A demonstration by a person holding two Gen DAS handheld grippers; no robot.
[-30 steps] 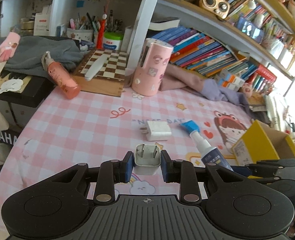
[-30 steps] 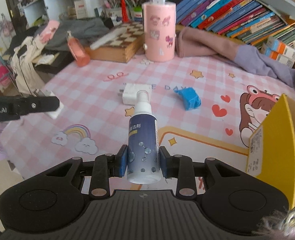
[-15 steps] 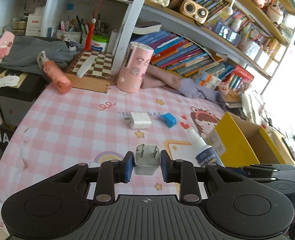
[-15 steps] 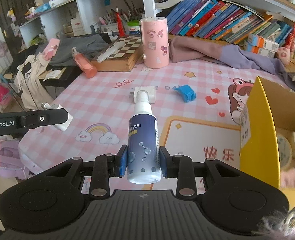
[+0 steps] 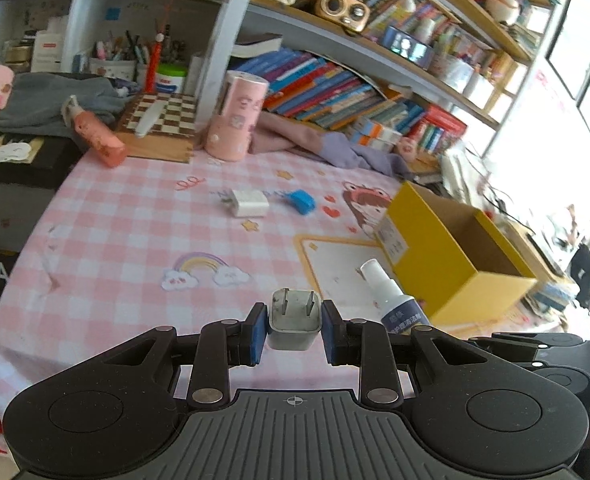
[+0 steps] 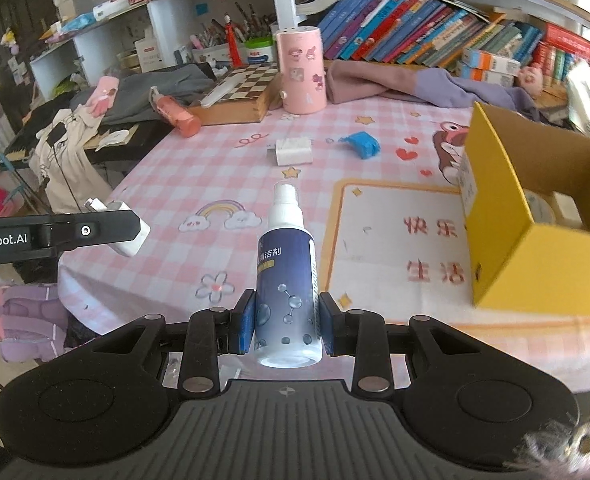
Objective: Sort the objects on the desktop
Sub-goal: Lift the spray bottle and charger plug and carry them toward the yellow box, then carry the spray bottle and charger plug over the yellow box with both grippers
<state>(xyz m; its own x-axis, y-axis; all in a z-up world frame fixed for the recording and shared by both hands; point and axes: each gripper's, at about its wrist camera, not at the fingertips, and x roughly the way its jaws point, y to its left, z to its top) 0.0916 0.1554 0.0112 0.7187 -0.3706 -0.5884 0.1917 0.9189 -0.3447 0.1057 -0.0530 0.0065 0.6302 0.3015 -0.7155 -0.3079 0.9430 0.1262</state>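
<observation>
Above the pink checked worktop (image 5: pixel 107 236), both grippers hang loaded, with the yellow box (image 6: pixel 535 216) on the right.

Largest first: the box stands open-topped at the worktop's right edge, ahead and to the right of the right gripper (image 6: pixel 286 326), so that hand looks nearer to it. The right gripper is clamped on a spray bottle (image 6: pixel 287 280), whose long axis runs forward along the fingers, nozzle leading. The left gripper (image 5: pixel 294 332) is closed on a small white plug adapter (image 5: pixel 295 320), prongs pointing forward; the box lies well to its right. A second white charger (image 5: pixel 249 208) and a blue scrap (image 5: pixel 303 202) lie mid-worktop, unsorted.
</observation>
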